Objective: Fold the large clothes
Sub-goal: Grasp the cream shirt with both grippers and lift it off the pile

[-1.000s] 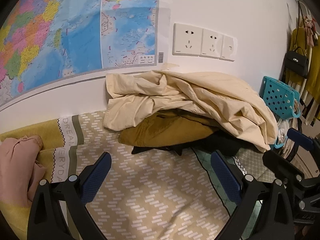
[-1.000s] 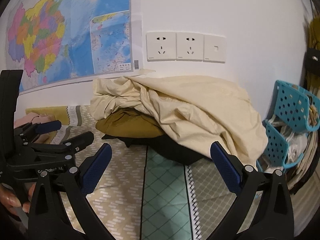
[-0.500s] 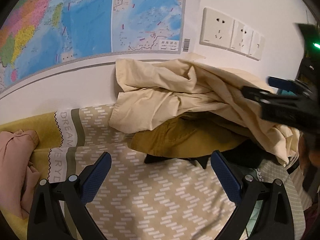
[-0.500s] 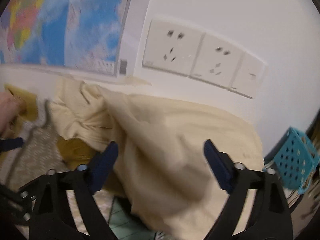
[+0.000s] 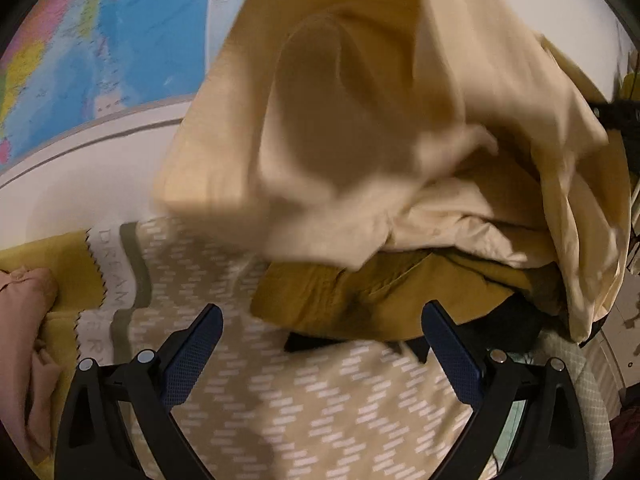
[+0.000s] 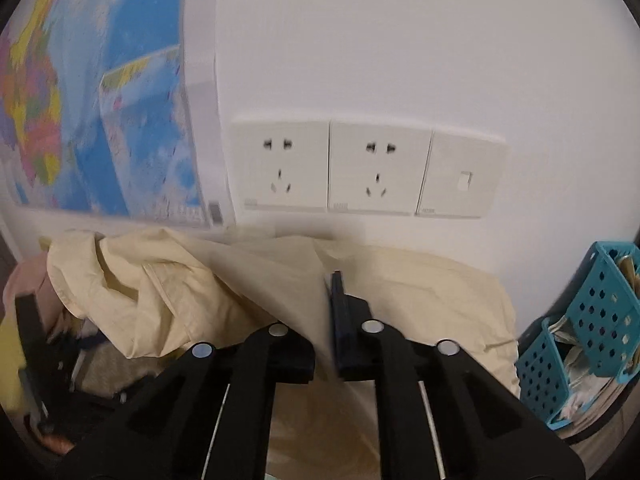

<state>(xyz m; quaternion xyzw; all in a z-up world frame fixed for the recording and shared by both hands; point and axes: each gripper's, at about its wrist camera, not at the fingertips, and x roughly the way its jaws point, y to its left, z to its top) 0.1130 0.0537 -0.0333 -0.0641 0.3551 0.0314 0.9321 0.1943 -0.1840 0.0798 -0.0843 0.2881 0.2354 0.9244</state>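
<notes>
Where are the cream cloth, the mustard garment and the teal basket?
cream cloth [image 5: 360,128]: left wrist view, lifted middle.
mustard garment [image 5: 360,300]: left wrist view, front fold.
teal basket [image 6: 600,296]: right wrist view, perforated side wall.

Large cream cloth garment [image 5: 400,128]: matt woven fabric, soft, creased, also seen at [image 6: 168,300]. Mustard cloth garment [image 5: 360,300] beneath: matt, heavier weave. Patterned tan bedspread [image 5: 320,400]: matt printed cloth. Left gripper [image 5: 320,344]: black matt plastic frame, textured blue pads [image 5: 192,356], shiny metal rivets. Right gripper [image 6: 326,320]: same matt plastic. Wall map [image 6: 80,120]: glossy paper. White socket plates [image 6: 368,168]: smooth plastic. Teal perforated basket [image 6: 592,320]: plastic.
</notes>
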